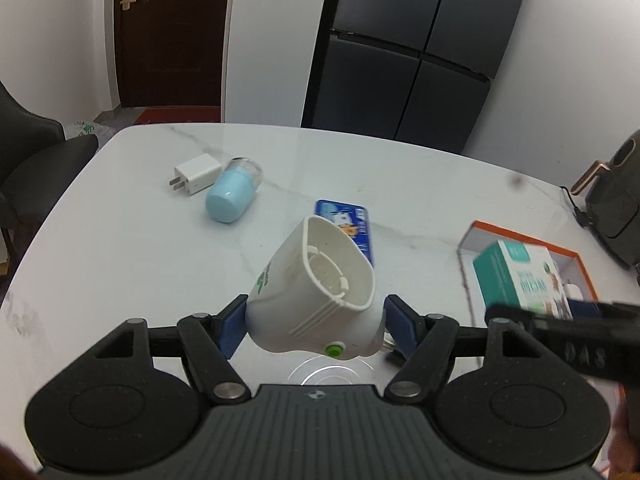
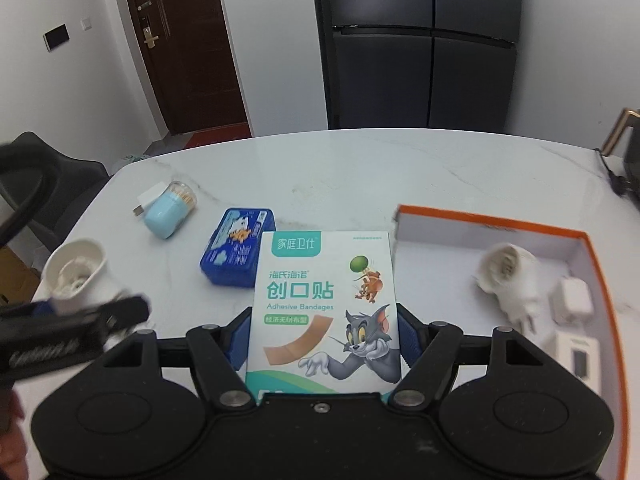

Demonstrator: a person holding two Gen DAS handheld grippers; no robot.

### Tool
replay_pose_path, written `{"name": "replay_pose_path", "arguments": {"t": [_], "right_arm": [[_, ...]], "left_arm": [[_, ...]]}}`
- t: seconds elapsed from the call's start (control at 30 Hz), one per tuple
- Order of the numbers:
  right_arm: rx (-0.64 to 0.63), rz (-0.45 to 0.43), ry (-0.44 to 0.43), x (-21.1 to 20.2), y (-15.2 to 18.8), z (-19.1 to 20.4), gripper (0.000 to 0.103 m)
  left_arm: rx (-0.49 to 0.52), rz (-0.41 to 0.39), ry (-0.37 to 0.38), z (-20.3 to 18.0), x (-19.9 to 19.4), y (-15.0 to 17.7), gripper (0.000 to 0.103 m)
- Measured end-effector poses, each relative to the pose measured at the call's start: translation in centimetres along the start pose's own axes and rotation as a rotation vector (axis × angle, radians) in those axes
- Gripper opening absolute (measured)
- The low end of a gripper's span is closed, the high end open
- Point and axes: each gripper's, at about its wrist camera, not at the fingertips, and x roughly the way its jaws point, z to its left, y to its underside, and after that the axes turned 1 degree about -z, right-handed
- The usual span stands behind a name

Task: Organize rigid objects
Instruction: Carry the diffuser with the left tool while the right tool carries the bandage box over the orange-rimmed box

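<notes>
My left gripper (image 1: 310, 326) is shut on a white plug-in device (image 1: 316, 292) with a green button, held above the white table (image 1: 140, 260). It also shows in the right wrist view (image 2: 76, 272). My right gripper (image 2: 322, 334) is shut on a box of adhesive bandages (image 2: 326, 304), just left of the orange-rimmed box (image 2: 500, 226). The bandage box also shows in the left wrist view (image 1: 516, 280). A blue tin (image 2: 236, 246), a light blue toothpick jar (image 2: 170, 208) and a white charger (image 1: 196, 174) lie on the table.
The orange-rimmed box holds a white plug-in device (image 2: 506, 274) and white adapters (image 2: 572, 300). A dark appliance (image 1: 616, 200) with a cable stands at the table's right end. A dark chair (image 1: 32, 156) is at the left. A fridge (image 2: 424, 44) stands behind.
</notes>
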Motion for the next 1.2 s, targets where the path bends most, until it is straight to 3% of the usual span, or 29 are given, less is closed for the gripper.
{"name": "replay_pose_path", "arguments": {"t": [0.5, 1.2], "right_arm": [[0.041, -0.052, -0.012, -8.5, 3.2, -3.1, 0.084], [0.08, -0.074, 0.008, -11.0, 4.4, -5.6, 0.084]], "left_arm": [[0.013, -0.019, 0.009, -5.3, -3.7, 1.2, 0.073], [0.019, 0.001, 0.045, -8.5, -4.9, 2.5, 0.073]]}}
